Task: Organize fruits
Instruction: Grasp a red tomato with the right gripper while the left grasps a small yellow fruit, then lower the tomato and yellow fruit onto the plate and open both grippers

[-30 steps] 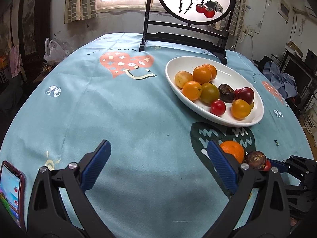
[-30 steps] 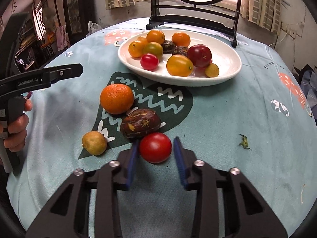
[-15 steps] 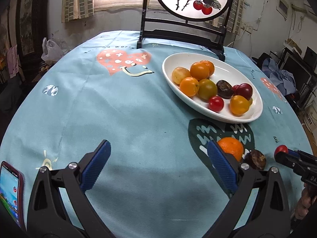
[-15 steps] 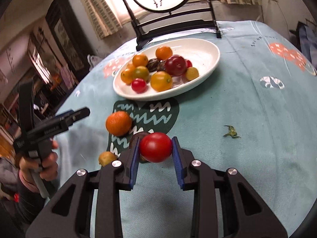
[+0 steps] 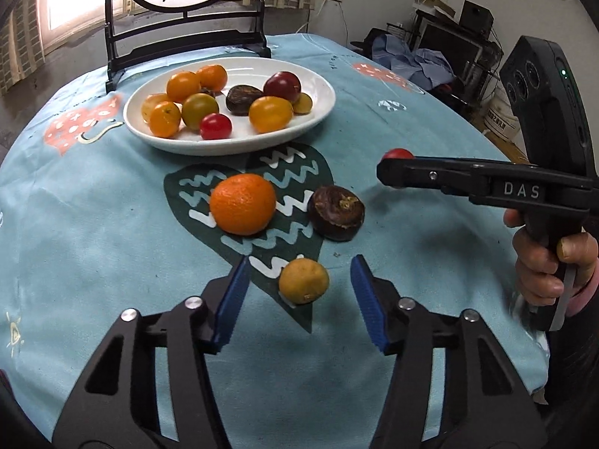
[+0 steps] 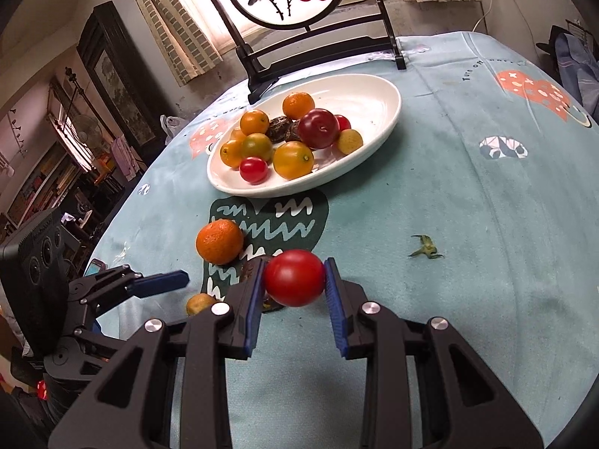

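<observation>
My left gripper [image 5: 299,299] points down at a small yellow-orange fruit [image 5: 304,280] on the blue tablecloth. Its jaws are closing with the fruit between the blue pads [image 5: 232,299], and a gap shows on both sides. Just beyond lie an orange [image 5: 242,204] and a dark brown fruit [image 5: 336,212]. My right gripper [image 6: 294,278] is shut on a red tomato [image 6: 294,277], held above the cloth to the right of these fruits. A white oval plate [image 5: 247,69] farther back holds several oranges, tomatoes and dark fruits.
A black stand with a round painted panel [image 5: 187,37] stands behind the plate. A green stem scrap [image 6: 425,250] lies on the cloth to the right. A hand [image 5: 550,262] holds the right gripper's handle. The round table drops off on all sides.
My left gripper has swung right over the loose fruits and its jaws have narrowed around the small yellow-orange fruit. My right gripper lifted the tomato off the cloth and rolled, then held still.
</observation>
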Demonstrator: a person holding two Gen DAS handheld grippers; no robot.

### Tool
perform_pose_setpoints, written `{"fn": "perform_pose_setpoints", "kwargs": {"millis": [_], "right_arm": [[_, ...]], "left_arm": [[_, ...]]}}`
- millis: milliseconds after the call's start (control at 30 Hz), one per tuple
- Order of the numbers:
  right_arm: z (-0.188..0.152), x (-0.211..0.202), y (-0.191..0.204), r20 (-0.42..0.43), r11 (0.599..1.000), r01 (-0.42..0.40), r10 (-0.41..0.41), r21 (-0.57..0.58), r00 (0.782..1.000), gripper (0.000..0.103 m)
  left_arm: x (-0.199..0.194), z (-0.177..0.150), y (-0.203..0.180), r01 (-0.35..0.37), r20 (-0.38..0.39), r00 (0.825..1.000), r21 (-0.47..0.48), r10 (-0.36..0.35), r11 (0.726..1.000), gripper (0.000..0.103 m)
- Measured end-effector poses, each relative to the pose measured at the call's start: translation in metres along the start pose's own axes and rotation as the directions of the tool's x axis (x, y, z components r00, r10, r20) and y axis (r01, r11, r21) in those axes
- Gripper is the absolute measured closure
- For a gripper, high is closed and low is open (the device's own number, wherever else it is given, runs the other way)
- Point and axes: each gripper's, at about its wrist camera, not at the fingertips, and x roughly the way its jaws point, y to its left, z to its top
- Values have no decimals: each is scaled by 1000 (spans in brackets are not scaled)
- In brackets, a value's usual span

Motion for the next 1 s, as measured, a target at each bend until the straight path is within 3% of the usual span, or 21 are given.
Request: {"fn": "perform_pose_setpoints", "kwargs": {"millis": [200, 333, 467, 667, 867, 1000], "right_arm": [[0, -2, 0, 3, 1000, -8, 8, -1, 1000, 71], [-1, -2, 1, 3, 1000, -11, 11, -1, 1000, 71], [-1, -3, 1, 2, 1000, -14, 14, -1, 1000, 71], [-3, -5, 1, 7, 1000, -17, 17, 4, 1000, 71], [-6, -8, 2, 16, 1000, -25, 25, -3, 1000, 71], [-8, -14, 5, 35, 996, -85, 85, -10, 996, 71]], "left_arm": [[10, 0, 2, 18, -45, 999, -27, -19, 999, 63], [14, 0, -3, 16, -63, 998, -22, -17, 1000, 64], [16, 1, -6, -8, -65, 998, -22, 7, 1000, 65], [17, 0, -10, -72, -69, 995, -15, 70, 997, 74], [12, -1, -7, -64, -57, 996, -35, 62, 997, 74], [3, -3, -6, -33, -35, 999, -34, 31, 999, 74]]}}
